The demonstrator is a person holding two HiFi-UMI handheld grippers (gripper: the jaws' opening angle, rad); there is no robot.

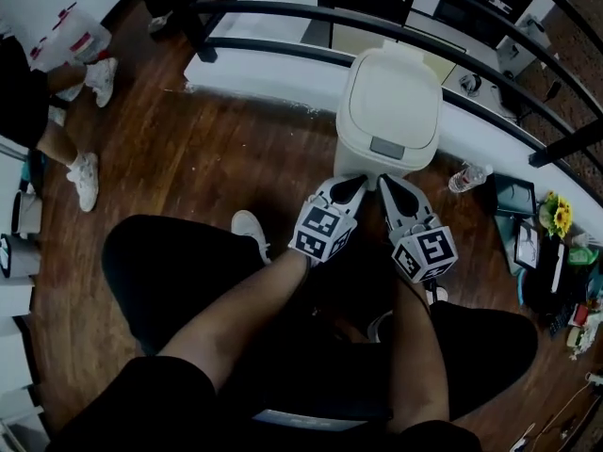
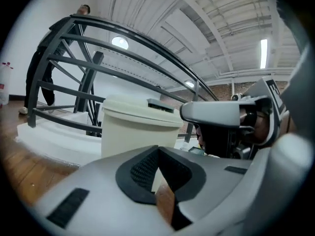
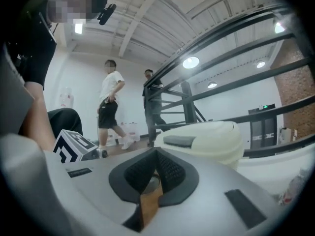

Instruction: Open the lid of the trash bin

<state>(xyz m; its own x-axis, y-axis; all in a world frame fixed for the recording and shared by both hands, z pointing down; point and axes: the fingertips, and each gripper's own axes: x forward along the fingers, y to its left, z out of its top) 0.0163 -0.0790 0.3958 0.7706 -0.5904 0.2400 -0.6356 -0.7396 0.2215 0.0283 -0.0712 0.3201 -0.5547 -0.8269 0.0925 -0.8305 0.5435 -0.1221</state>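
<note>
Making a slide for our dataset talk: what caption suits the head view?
Left gripper and right gripper, both shut, held low before a cream trash bin with its lid closed.

I see a cream plastic trash bin [image 1: 391,92] on dark brown wooden floor [image 1: 188,158]. My pale grey left gripper [image 1: 349,186] and right gripper [image 1: 394,188] bear black-and-white square markers [image 1: 320,234].

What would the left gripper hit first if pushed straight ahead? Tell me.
The bin: the left gripper points at its front wall, below the lid. Nothing shows between them, though depth is hard to judge.
</note>
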